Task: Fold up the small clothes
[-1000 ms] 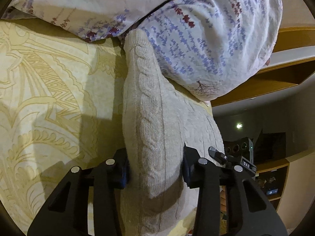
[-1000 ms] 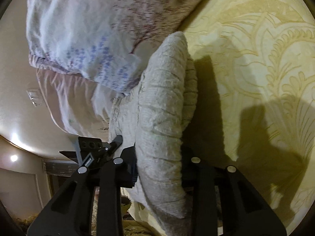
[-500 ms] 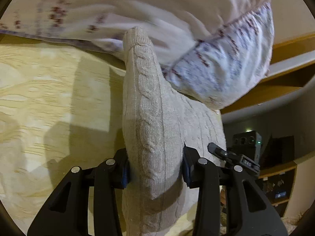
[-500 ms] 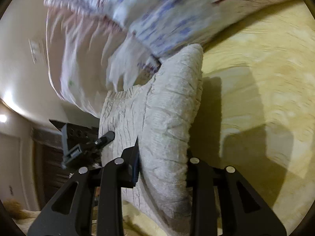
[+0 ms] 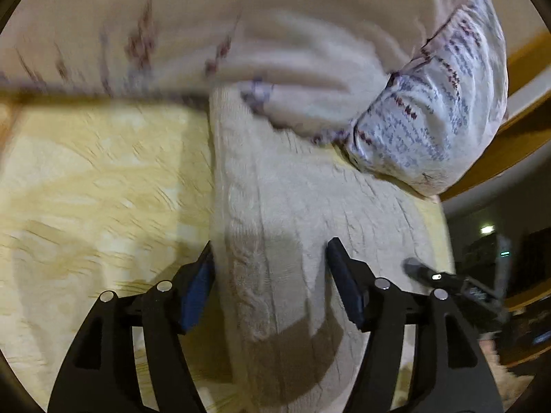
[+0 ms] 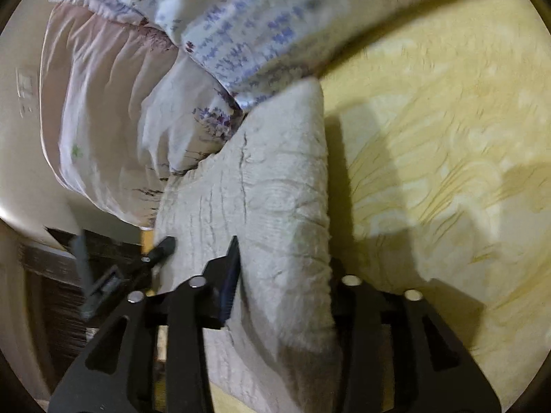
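A cream cable-knit sweater [image 5: 275,206] lies folded on the yellow patterned bedspread [image 5: 103,189], its far end against a floral duvet [image 5: 430,120]. My left gripper [image 5: 272,268] straddles the sweater's near left fold; its jaws are opening and the right finger stands off the knit. In the right wrist view the sweater [image 6: 275,189] fills the gap of my right gripper [image 6: 282,268], whose jaws are also opening. Its blue left pad shows bare and its right finger is hidden behind the fold.
The floral duvet [image 6: 241,17] is heaped along the far side of the bed. The bedspread [image 6: 430,137] stretches right of the sweater. Wooden shelving [image 5: 523,55] and dark furniture [image 5: 516,258] stand past the bed's edge.
Both grippers carried the sweater toward the duvet and set it down. Their jaws, clamped on the folds before, have now spread. The view is blurred.
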Tool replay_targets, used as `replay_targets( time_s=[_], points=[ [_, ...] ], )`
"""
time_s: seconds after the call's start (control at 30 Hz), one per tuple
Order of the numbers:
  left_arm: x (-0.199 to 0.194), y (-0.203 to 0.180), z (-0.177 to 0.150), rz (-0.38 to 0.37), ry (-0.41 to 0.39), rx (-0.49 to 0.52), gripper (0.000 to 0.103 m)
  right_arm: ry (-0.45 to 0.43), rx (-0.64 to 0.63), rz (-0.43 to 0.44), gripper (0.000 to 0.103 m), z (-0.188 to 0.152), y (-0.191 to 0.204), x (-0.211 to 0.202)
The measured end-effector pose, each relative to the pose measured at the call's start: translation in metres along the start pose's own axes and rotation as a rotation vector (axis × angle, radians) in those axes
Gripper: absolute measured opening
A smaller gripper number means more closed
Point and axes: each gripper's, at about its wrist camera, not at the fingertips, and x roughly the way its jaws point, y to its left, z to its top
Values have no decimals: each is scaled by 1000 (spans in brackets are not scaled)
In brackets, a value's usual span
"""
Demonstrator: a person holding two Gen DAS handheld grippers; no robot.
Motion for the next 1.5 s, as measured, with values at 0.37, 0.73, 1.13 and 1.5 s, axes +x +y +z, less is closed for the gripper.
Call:
replay_targets(
  time_s=[0.37,0.73,1.13,1.5],
  points=[
    [-23,-84,-46,96,-117,375,88,-83,-408,-76,40,-12,56,-14],
    [18,-88,-47,208,-54,396,93,-21,-371,-158,29,-1,42,19],
    [-20,-85,-71,358,-126,345,92,-107,-429,-218,50,-49,62,-27],
    [5,-69,-78,409,-53,298,101,-36,-489,-383,49,-63,62,-4]
  ],
)
